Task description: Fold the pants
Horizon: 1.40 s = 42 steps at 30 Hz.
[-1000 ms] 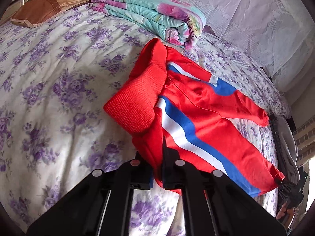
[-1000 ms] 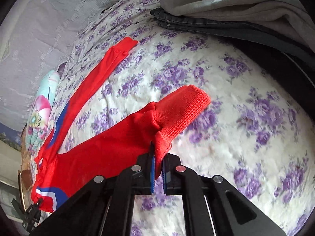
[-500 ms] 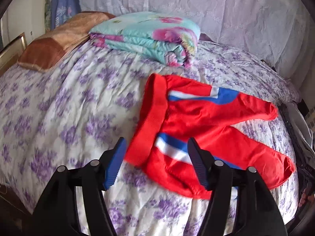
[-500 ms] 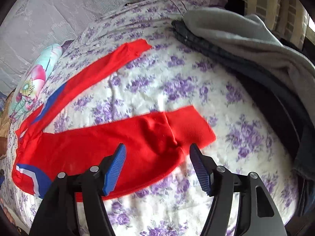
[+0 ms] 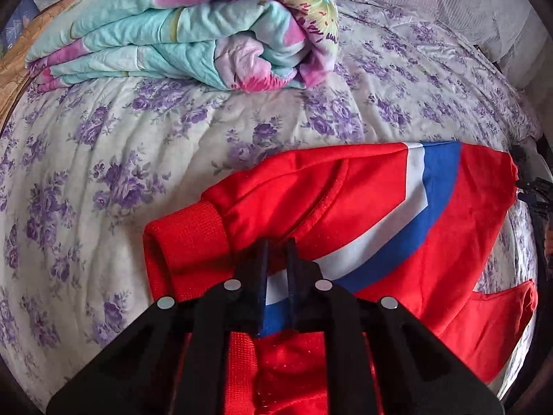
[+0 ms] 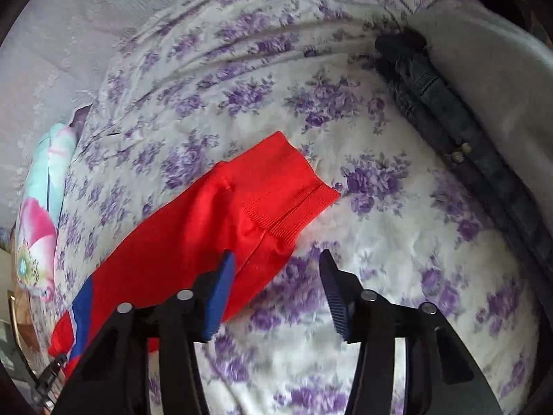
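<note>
Red pants (image 5: 380,207) with a white and blue stripe lie on the flowered bedsheet (image 5: 103,159). My left gripper (image 5: 278,242) is closing its jaws, and they pinch a bunched fold of the pants beside the ribbed waistband (image 5: 186,238). Striped fabric shows in the narrow gap behind the tips. In the right wrist view a red leg (image 6: 193,242) ends in a ribbed cuff (image 6: 290,193). My right gripper (image 6: 276,256) hovers at that leg's near edge. Its jaws are closing but still apart, with red cloth beside the left pad (image 6: 221,283) and not pressed.
A folded flowered quilt (image 5: 193,27) lies behind the pants, with a brown pillow (image 5: 13,69) at the left edge. A grey garment (image 6: 484,79) on top of dark jeans (image 6: 449,114) lies along the bed's right side.
Both grippers let go of the pants, opened wide and moved across the bed. The left has since closed on the fabric by the waistband; the right now sits at a leg cuff with narrower jaws.
</note>
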Available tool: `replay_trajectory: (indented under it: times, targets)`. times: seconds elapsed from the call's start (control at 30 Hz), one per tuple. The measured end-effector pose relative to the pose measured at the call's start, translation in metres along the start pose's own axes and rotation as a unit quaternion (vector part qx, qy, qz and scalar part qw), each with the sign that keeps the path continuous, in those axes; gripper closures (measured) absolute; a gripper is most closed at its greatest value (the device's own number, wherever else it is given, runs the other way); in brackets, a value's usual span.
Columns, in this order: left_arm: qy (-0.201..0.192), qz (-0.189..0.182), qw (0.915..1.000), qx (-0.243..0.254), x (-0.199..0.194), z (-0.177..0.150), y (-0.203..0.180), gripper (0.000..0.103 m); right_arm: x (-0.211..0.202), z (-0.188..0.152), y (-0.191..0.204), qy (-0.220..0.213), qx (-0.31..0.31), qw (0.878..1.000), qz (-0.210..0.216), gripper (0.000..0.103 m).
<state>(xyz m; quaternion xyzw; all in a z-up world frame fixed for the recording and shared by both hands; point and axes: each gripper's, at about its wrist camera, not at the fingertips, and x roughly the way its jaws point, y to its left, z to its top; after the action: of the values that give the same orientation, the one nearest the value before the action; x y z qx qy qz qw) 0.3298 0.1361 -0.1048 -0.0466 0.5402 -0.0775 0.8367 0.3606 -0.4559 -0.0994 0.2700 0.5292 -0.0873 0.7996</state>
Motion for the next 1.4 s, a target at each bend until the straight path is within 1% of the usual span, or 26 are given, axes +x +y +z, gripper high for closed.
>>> replay_trajectory:
  times: [0.03,0.07,0.13,0.17,0.33,0.4,0.43,0.47,0.5,0.57,0.6,0.63,0.67,0.73,0.77,0.8,0.83,0.87,0.9,1.0,1.07,1.1,1.17,1.33,1.37,1.4]
  targets:
    - [0.000,-0.001,1.0000,-0.004,0.001,0.000,0.002,0.093,0.009,0.002,-0.001,0.005,0.005,1.000,0.011,0.055]
    - [0.000,-0.003,1.0000,-0.007,0.002,0.001,0.004,0.093,0.010,0.002,0.001,-0.008,-0.001,1.000,0.010,0.055]
    - [0.000,-0.006,0.9999,-0.013,0.002,0.001,0.009,0.093,0.009,0.000,0.010,-0.028,-0.030,0.999,0.006,0.076]
    - [-0.001,-0.005,0.9999,-0.015,0.001,0.001,0.010,0.093,0.006,-0.004,0.013,-0.033,-0.035,0.999,0.003,0.084]
    - [-0.011,0.024,0.9997,-0.001,-0.004,-0.004,0.002,0.097,-0.038,-0.021,0.008,-0.069,-0.039,0.996,-0.039,0.085]
    - [-0.009,0.020,0.9998,-0.004,-0.003,-0.003,0.004,0.098,-0.040,-0.023,0.003,-0.075,-0.043,0.995,-0.049,0.085]
    - [-0.009,0.020,0.9997,-0.006,-0.001,-0.002,0.004,0.098,-0.030,-0.022,-0.001,-0.065,-0.042,0.996,-0.055,0.085]
    - [-0.010,0.022,0.9997,-0.007,0.000,-0.001,0.005,0.098,-0.014,-0.022,-0.003,-0.046,-0.041,0.996,-0.064,0.085]
    - [-0.012,0.026,0.9996,-0.004,0.002,-0.001,0.004,0.098,0.001,-0.022,-0.005,-0.032,-0.046,0.996,-0.074,0.081]
    - [-0.017,0.030,0.9994,0.000,0.004,-0.001,0.004,0.098,0.003,-0.027,0.008,-0.060,-0.094,0.988,-0.105,0.073]
    - [-0.019,0.028,0.9994,0.000,0.004,-0.001,0.005,0.098,0.003,-0.028,0.015,-0.051,-0.108,0.985,-0.125,0.066]
    - [-0.020,0.025,0.9995,0.002,0.002,-0.001,0.005,0.098,0.001,-0.030,0.020,-0.042,-0.109,0.983,-0.141,0.053]
    - [-0.019,0.021,0.9996,0.006,-0.001,-0.001,0.007,0.098,-0.006,-0.034,0.023,-0.032,-0.102,0.983,-0.148,0.050]
    - [-0.011,0.008,0.9998,0.011,-0.013,-0.002,0.008,0.098,-0.026,-0.049,0.032,-0.031,-0.092,0.984,-0.149,0.050]
    - [-0.012,0.003,0.9997,0.020,-0.023,-0.001,0.008,0.096,-0.042,-0.060,0.041,-0.042,-0.096,0.986,-0.129,0.050]
    - [-0.019,0.006,0.9993,0.033,-0.033,0.002,0.008,0.081,-0.058,-0.072,0.051,-0.055,-0.105,0.988,-0.099,0.050]
    - [-0.029,0.015,0.9983,0.048,-0.043,0.005,0.007,0.066,-0.074,-0.088,0.066,-0.068,-0.120,0.988,-0.064,0.045]
    - [-0.039,0.026,0.9970,0.062,-0.052,0.010,0.006,0.032,-0.084,-0.103,0.079,-0.076,-0.136,0.987,-0.033,0.041]
    - [-0.046,0.032,0.9957,0.074,-0.058,0.015,0.005,0.014,-0.093,-0.118,0.093,-0.079,-0.153,0.985,0.000,0.037]
    - [-0.054,0.034,0.9920,0.109,-0.060,0.038,0.007,0.013,-0.101,-0.161,0.134,-0.061,-0.203,0.974,0.085,0.036]
    - [-0.032,-0.001,0.9919,0.123,-0.046,0.052,0.013,0.013,-0.097,-0.187,0.156,-0.047,-0.236,0.964,0.112,0.036]
    - [-0.013,-0.028,0.9916,0.125,-0.035,0.058,0.018,0.013,-0.093,-0.192,0.171,-0.042,-0.246,0.962,0.113,0.036]
    - [0.023,-0.080,0.9880,0.130,-0.013,0.064,0.026,0.013,-0.085,-0.209,0.181,-0.035,-0.258,0.959,0.111,0.036]
    - [0.053,-0.120,0.9830,0.128,0.026,0.057,0.040,0.015,-0.065,-0.219,0.184,-0.037,-0.246,0.963,0.100,0.036]
    - [0.041,-0.127,0.9839,0.119,0.028,0.055,0.043,0.024,-0.061,-0.220,0.183,-0.045,-0.248,0.963,0.093,0.036]
    - [0.020,-0.127,0.9842,0.121,0.026,0.052,0.044,0.046,-0.057,-0.226,0.181,-0.056,-0.250,0.963,0.086,0.036]
